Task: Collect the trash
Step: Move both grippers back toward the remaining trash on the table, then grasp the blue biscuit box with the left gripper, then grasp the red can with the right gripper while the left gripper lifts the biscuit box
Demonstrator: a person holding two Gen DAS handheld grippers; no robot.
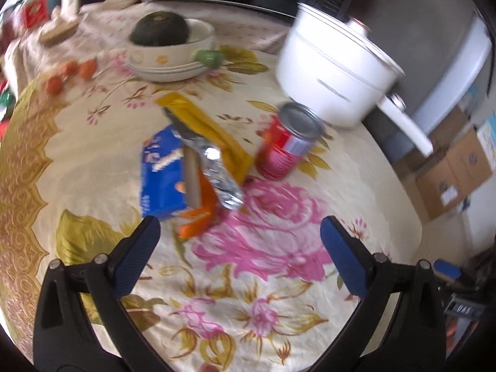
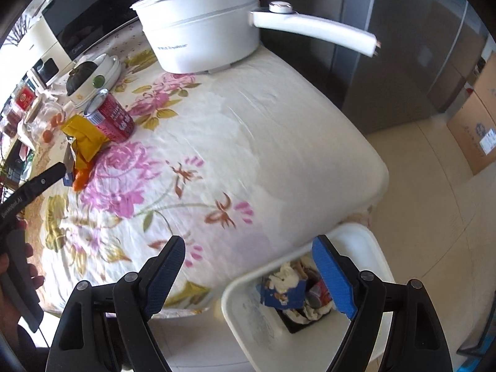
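On the table point(image 1: 356, 167), covered by a flowered cloth, a small heap of trash lies at about twelve o'clock from the left tongs point(image 1: 238, 232), near but not touched. Both left tongs' blue-padded jaws stand wide apart and hold nothing. The heap is a blue carton point(image 1: 161, 173), a crumpled foil wrapper point(image 1: 217, 170) lying across it, an orange wrapper point(image 1: 201, 214) underneath, and a long yellow packet point(image 1: 204, 127). At two o'clock from the heap a red can point(image 1: 285, 142) stands tilted in the view, just beside a white pot point(image 1: 331, 71).

The wrappers look light, thin and crushable; foil is likely slippery, so pinching a raised crumpled fold seems safest. The carton looks stiff yet hollow, best taken across its narrow edge. The can is rigid and round, probably gripped across its middle.

The right tongs point(image 2: 248, 266), also spread apart and empty, hang over a white bin point(image 2: 245, 307) at the table's edge, already holding scraps.
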